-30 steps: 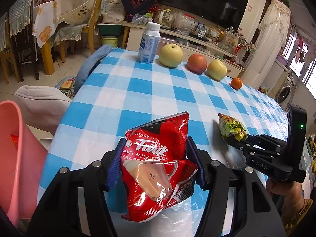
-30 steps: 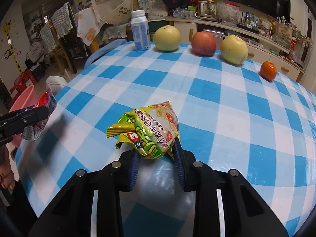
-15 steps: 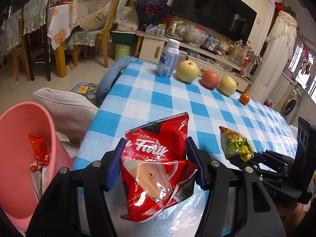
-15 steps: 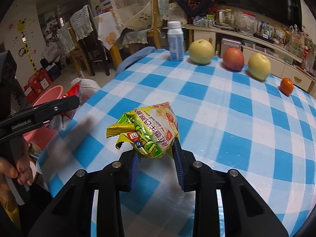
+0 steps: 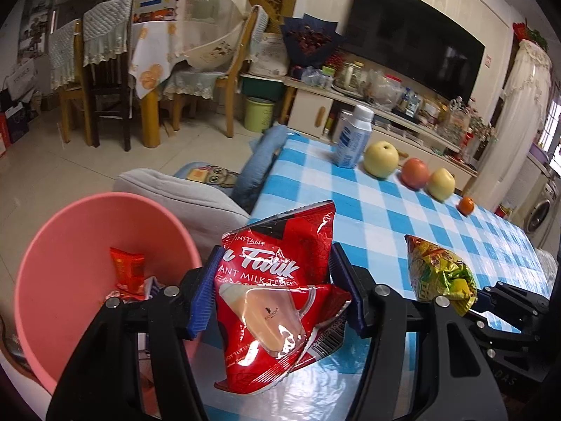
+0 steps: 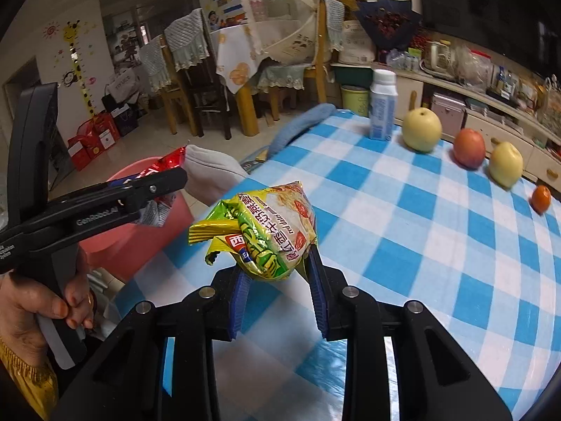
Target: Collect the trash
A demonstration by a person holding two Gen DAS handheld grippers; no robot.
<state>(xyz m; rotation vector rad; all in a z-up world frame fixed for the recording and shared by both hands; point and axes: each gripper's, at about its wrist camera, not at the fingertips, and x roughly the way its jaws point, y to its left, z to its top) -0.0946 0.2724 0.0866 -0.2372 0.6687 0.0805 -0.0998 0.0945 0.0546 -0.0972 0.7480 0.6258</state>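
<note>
My left gripper (image 5: 277, 291) is shut on a red milk-tea packet (image 5: 277, 287), held in the air at the table's left edge. Just left of it and lower stands a pink bin (image 5: 77, 245) with red wrappers lying inside. My right gripper (image 6: 278, 280) is shut on a crumpled green and yellow snack bag (image 6: 266, 231), lifted above the blue checked tablecloth (image 6: 420, 231). In the right wrist view the left gripper (image 6: 164, 179) holds the red packet (image 6: 164, 165) over the pink bin (image 6: 133, 231). The snack bag (image 5: 438, 273) also shows at the right of the left wrist view.
A white bottle (image 6: 382, 108), two yellow pears (image 6: 420, 129), a red apple (image 6: 470, 147) and a small orange (image 6: 541, 198) line the table's far side. A grey cushioned chair (image 5: 182, 196) stands beside the bin. Wooden chairs and a dining table fill the room behind.
Both grippers have carried their wrappers left and up, off the table's middle toward its left edge. The pink bin has come fully into the left wrist view.
</note>
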